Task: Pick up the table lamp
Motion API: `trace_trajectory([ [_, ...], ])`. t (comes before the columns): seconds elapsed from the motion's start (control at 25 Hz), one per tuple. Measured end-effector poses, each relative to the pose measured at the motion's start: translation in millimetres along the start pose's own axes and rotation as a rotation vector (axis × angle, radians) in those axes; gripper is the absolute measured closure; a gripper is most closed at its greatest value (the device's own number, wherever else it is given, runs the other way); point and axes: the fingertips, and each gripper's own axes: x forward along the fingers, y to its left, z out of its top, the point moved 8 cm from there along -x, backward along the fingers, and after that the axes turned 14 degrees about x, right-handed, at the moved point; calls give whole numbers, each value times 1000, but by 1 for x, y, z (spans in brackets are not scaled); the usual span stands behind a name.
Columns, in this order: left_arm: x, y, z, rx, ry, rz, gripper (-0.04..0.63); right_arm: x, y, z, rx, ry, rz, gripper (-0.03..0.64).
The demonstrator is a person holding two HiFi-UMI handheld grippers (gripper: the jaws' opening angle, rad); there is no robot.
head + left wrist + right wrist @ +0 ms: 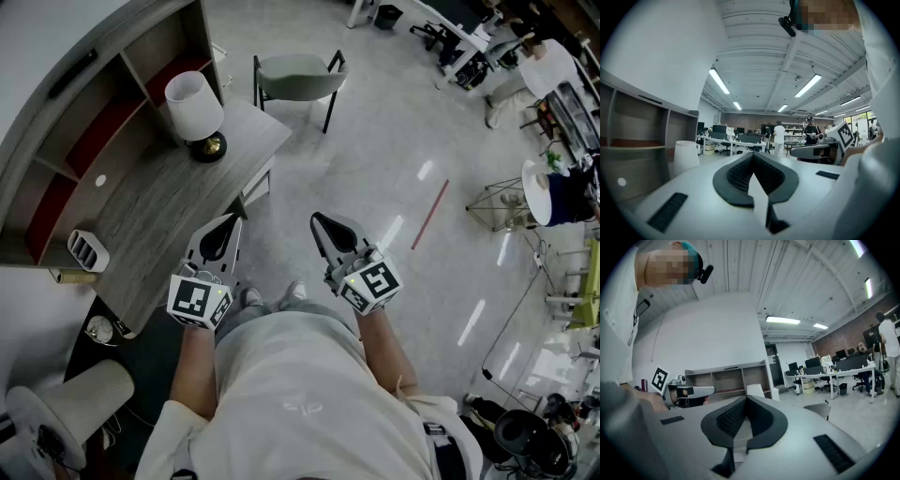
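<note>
Lamp [196,114]: white tapered shade over a round base, dark with a brassy rim.
Place: upright near the far end of the grey wood bench [155,211], just beside the shelf unit [89,127], well apart from both grippers.
Left gripper [228,223]: jaws pressed together, empty, over the bench's near edge.
Right gripper [321,223]: jaws closed on nothing, over the floor.
Hard to see: the shade hides the stem from above. In both gripper views only part of the shade shows, with the base behind the gripper body.
</note>
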Motion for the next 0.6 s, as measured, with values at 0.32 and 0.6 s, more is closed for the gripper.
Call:
trace_trajectory([
  [0.32, 22, -8, -2, -14, 25, 32, 580, -3, -27, 6, 13, 4, 24, 586],
  [0.6, 49, -20, -5, -10, 83, 80, 580, -9, -64, 13, 67, -10, 80, 586],
])
